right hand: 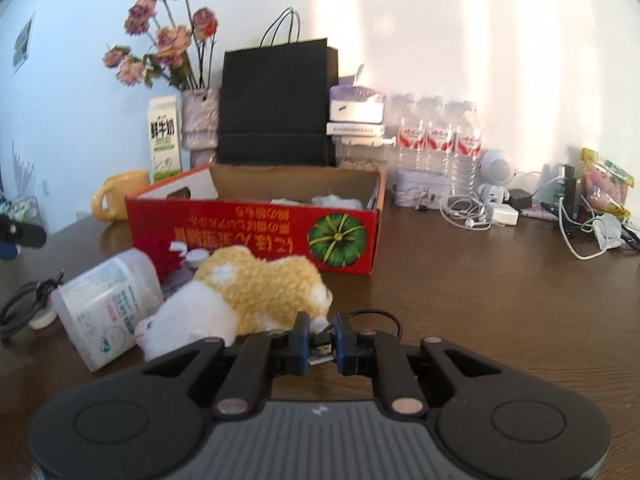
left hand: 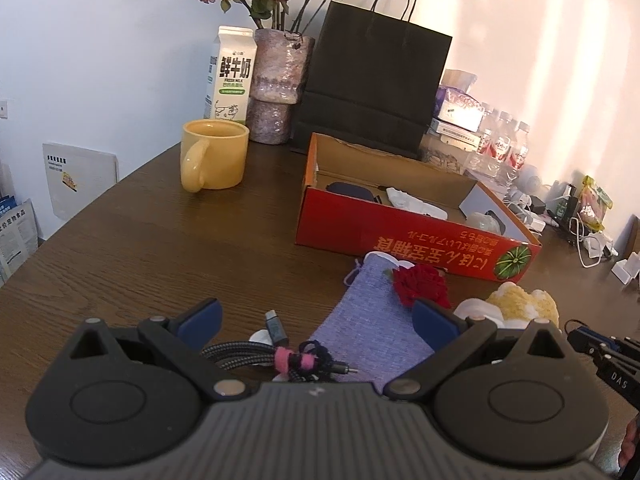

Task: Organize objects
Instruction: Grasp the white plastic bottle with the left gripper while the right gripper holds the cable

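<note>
The right gripper [right hand: 320, 334] is clamped on a small black USB plug [right hand: 321, 350] whose thin black cable [right hand: 384, 317] loops off to the right over the dark wooden table [right hand: 460, 280]. The plug is pinched between the blue pads just in front of a yellow-and-white plush toy [right hand: 256, 296], which lies beside a toppled white plastic container with a printed label [right hand: 108, 304]. The likely destination, judging by the task, is the open red cardboard box with a green pumpkin print [right hand: 256, 236], standing just behind the plush and already holding a few things. To do this well, lift the plug clear of the plush before carrying it, let the trailing cable follow without snagging the toy, and release low inside the box. The left gripper [left hand: 316, 316] has its jaws spread wide with nothing between the pads, hovering over a bundled braided cable with a pink tie [left hand: 276, 356] and a lilac knitted pouch [left hand: 368, 320] near a red fabric rose [left hand: 420, 284]
</note>
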The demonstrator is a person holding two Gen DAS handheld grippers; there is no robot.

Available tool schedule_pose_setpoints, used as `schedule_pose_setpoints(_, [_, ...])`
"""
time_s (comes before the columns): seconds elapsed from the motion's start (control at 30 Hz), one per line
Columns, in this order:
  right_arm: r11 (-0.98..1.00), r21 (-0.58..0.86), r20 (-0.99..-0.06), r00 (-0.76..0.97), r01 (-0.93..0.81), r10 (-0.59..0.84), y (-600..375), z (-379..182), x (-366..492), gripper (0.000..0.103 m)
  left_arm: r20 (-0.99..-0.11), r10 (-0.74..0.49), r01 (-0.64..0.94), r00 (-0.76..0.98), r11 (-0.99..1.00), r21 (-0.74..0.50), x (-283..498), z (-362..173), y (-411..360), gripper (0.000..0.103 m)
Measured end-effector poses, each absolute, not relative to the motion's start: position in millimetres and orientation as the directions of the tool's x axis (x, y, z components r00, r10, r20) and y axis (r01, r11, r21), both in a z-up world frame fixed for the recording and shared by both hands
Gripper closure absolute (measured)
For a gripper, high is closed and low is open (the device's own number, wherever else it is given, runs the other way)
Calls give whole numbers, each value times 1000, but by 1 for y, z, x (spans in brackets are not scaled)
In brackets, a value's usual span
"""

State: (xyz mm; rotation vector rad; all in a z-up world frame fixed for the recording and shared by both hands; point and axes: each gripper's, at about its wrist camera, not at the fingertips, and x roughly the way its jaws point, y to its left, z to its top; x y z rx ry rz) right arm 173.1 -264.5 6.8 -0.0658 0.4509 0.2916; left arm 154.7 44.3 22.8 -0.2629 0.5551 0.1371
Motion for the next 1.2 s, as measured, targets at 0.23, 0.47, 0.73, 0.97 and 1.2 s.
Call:
schedule_pose_setpoints(0.23, [960, 4, -410, 875, -281, 258, -271, 17, 169, 91, -533, 14, -149, 846, 966, -212, 161, 25, 25, 0])
schedule_pose_setpoints(0.47, [958, 9, -394, 880, -285, 265, -273, 21, 166, 91, -531, -33, -91, 847, 975, -205, 170, 27, -3, 0])
schedule_pose_setpoints(0.73, [957, 27, -370, 887, -288, 277, -276, 27, 164, 91, -548, -66, -40, 834, 983, -179, 182, 20, -32, 0])
schedule_pose_setpoints(0.97, [955, 44, -368, 884, -293, 288, -280, 26, 166, 91, -575, -54, -33, 816, 990, -138, 192, 5, -48, 0])
schedule_pose_setpoints(1.2, [951, 51, -372, 878, -306, 302, -280, 23, 167, 91, -588, -48, -28, 807, 993, -119, 200, -9, -55, 12])
